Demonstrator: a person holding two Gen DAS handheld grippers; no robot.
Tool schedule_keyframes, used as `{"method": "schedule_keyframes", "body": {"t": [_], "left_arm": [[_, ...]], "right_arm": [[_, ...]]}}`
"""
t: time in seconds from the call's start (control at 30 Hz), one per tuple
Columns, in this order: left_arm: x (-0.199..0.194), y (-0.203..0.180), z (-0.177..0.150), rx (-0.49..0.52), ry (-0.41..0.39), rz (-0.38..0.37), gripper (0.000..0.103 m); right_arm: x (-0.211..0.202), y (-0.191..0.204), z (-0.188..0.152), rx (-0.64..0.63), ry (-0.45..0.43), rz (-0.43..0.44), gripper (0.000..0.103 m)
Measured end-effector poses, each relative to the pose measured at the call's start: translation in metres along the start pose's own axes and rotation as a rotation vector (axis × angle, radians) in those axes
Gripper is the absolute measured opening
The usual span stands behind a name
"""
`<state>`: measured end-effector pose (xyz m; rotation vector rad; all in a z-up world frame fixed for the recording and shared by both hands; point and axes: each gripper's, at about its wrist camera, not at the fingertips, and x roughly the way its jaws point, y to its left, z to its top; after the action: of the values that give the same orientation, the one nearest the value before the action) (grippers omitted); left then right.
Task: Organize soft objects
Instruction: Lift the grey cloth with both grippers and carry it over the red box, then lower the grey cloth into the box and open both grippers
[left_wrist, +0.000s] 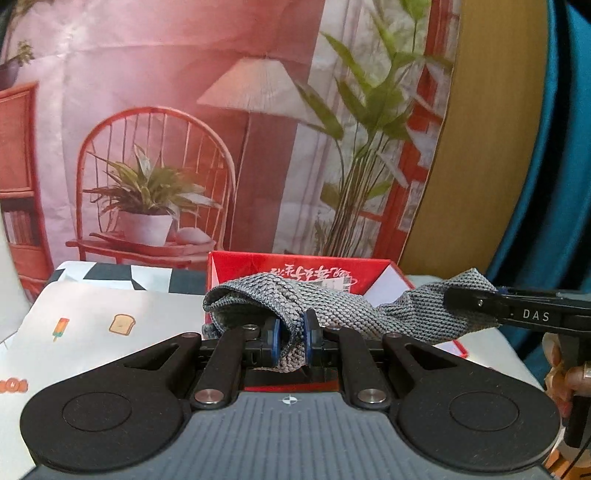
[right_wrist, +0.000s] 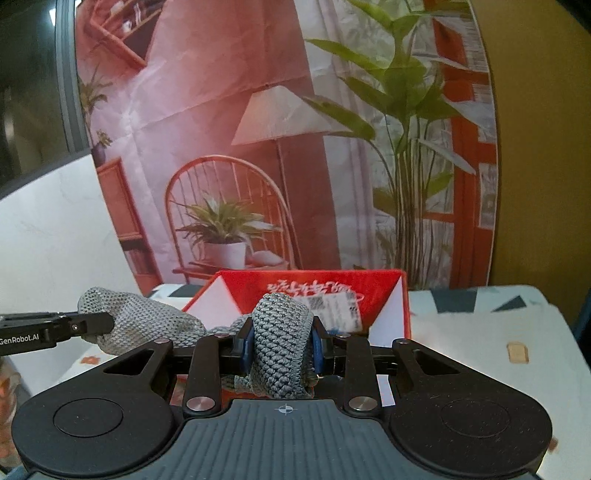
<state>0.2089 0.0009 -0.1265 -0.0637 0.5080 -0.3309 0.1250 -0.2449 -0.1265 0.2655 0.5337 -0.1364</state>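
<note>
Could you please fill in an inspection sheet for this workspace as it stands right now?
Surface: table under a pale cloth with dark triangles and small food prints.
Job's things: grey knitted cloth held up in front of the open red box, stretched between both grippers.
Clutter: nothing seen.
Grippers: left gripper shut on one end of the cloth; right gripper shut on a thicker bunched end.
Cables: nothing seen.
Surroundings: printed backdrop of a chair, lamp and plants; a person's hand at the right edge of the left wrist view.

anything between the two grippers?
Only the grey knit cloth, spanning from the left gripper to the right gripper, above the red box. Left wrist view shows it.
</note>
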Motion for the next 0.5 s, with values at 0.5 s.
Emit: {"method": "schedule_keyframes", "body": {"t": [0.5], "left_arm": [[0.095, -0.002, 0.004, 0.094, 0.198, 0.053, 0.013]], "right_arm": [[0.096, -0.015, -0.008, -0.093, 0.144, -0.083, 0.026]]}}
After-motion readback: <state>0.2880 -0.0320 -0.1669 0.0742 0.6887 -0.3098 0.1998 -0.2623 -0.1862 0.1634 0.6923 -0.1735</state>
